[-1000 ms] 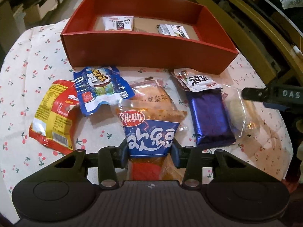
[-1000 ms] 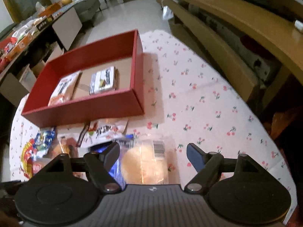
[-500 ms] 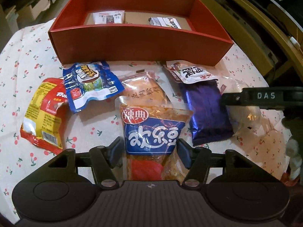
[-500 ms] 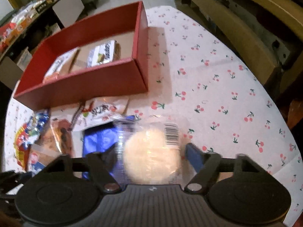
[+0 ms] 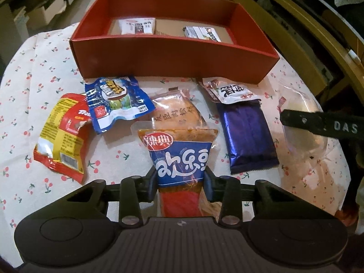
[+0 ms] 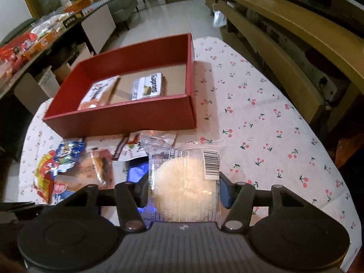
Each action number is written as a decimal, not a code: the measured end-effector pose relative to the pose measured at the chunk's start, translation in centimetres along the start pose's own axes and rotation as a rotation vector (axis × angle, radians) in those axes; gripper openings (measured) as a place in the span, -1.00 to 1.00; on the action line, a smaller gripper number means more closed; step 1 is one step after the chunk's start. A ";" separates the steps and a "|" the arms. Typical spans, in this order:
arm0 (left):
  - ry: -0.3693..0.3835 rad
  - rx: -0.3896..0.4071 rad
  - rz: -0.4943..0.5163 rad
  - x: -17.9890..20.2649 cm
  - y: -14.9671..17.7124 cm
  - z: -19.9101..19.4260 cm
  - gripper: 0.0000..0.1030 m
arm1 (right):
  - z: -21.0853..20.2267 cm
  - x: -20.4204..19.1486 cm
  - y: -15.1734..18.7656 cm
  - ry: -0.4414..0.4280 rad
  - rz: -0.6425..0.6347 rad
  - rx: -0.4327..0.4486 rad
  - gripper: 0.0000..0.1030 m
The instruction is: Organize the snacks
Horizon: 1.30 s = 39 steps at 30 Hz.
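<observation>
1. We hold our left gripper (image 5: 180,178) low over the desk (image 5: 27,104), and its jaws, which have just been closing, now pinch the blue-labelled spicy snack pouch (image 5: 182,157) from both sides.
2. That pouch lies partly over a clear-wrapped brown pastry (image 5: 175,113), at the near middle of the cherry-print cloth.
3. Our right gripper (image 6: 183,191) has its jaws, also just narrowed, clenched on the round pale cake in a clear wrapper (image 6: 184,182); both pads press the wrapper's sides, with its barcode label at the upper right.
4. In the left wrist view, 1 dark finger (image 5: 318,125) of our right gripper crosses that clear wrapper at the right edge.
5. The red box (image 5: 173,56) sits on the far part of the desk, with 2 small packets inside: a white packet (image 5: 137,26) to the left and a second packet (image 5: 202,34) to the right.
6. On the cloth in front of the box we see a red-and-yellow bag (image 5: 62,134) at the left, a blue bag (image 5: 116,100) overlapping its edge, a purple foil bar (image 5: 248,136) right of the pouch, and a white sachet (image 5: 229,91) lying on the bar's far end.
</observation>
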<state>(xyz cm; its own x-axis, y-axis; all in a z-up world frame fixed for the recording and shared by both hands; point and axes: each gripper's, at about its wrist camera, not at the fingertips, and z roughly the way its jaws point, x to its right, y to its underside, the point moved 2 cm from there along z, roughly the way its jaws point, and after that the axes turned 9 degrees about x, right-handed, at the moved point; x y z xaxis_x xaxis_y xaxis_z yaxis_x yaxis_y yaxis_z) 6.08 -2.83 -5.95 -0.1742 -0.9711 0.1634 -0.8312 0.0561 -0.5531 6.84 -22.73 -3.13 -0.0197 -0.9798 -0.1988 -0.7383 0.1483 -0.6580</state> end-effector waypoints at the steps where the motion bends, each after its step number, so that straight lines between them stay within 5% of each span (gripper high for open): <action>1: 0.001 0.001 -0.004 -0.1 0.0 -0.1 -0.12 | -0.2 -0.1 0.0 -0.004 0.000 0.004 0.25; 39: 0.011 0.157 -0.029 0.1 -4.9 -3.0 -0.18 | -1.4 -3.6 -2.0 -0.045 -0.076 0.117 0.24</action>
<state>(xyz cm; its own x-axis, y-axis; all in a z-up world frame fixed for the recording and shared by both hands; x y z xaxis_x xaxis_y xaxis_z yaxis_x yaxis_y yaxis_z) 8.55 -2.46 -0.76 -0.1579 -0.9692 0.1892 -0.7432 -0.0095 -0.6690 7.43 -19.68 -0.09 0.0654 -0.9823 -0.1756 -0.6526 0.0910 -0.7522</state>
